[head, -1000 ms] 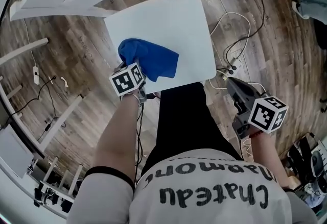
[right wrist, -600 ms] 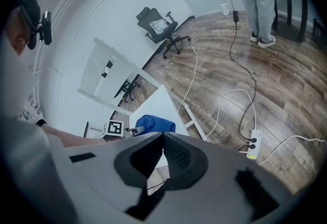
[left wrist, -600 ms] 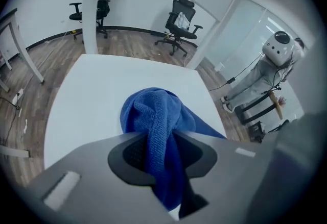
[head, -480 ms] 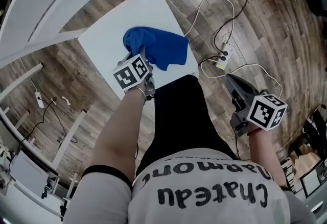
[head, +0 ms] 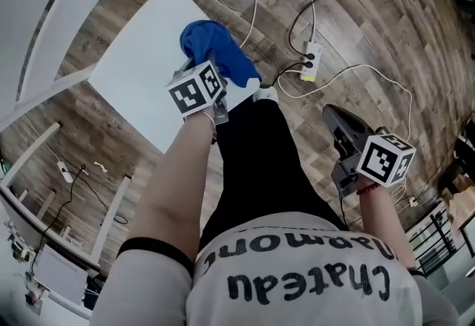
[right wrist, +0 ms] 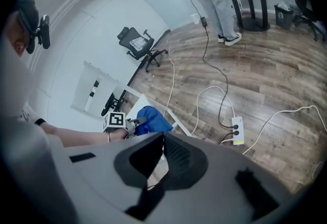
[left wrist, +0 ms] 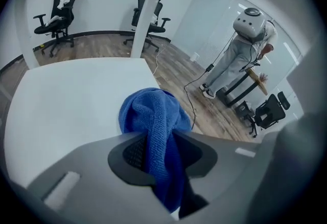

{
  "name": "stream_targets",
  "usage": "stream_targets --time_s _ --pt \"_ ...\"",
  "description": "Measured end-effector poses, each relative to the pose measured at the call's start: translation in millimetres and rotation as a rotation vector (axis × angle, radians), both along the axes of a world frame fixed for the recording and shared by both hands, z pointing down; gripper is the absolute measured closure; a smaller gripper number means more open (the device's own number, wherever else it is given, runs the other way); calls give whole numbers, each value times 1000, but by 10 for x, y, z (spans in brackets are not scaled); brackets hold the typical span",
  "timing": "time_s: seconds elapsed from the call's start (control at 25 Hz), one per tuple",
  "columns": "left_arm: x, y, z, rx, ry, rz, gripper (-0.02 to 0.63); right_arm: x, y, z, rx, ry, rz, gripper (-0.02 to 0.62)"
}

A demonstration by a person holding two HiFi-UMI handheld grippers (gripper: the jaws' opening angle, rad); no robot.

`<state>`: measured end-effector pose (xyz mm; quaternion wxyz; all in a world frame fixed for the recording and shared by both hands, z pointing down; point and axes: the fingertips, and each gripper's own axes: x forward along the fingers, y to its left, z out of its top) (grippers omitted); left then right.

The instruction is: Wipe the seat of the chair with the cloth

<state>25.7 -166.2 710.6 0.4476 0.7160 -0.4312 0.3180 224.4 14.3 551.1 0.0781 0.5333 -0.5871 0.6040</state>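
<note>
The left tool (left wrist: 162, 159) is clamped shut on a fold of the blue cloth (head: 215, 50), and the rest of the cloth bunches in front of the jaws and rests on the white seat (head: 137, 64). The cloth sits at the seat's edge that faces the power strip (head: 310, 59) on the floor, close to the corner beside the person's leg (part of it may hang over that edge; the head view does not settle it). The right tool (right wrist: 163, 141) hangs well off to the side above the floor, its jaws closed together on nothing.

Most of the seat lies bare towards the far corners, so the wiping looks only partly done. To do it well, the left tool would press the bunched cloth flat against the seat and draw it from this edge across to the opposite one in overlapping passes. The grip should be firm enough that the fold does not slip out. The tool's hard jaw tips should ride above the surface, with only cloth touching it.
</note>
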Motion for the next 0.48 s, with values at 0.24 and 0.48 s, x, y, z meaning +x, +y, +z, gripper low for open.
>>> stream_targets --time_s 0.24,0.48 --pt "317 190 -27 -7 84 42 498 107 266 -17 -13 10 29 581" --pt "-64 457 -77 39 -115 134 495 -84 151 -127 11 6 -68 581"
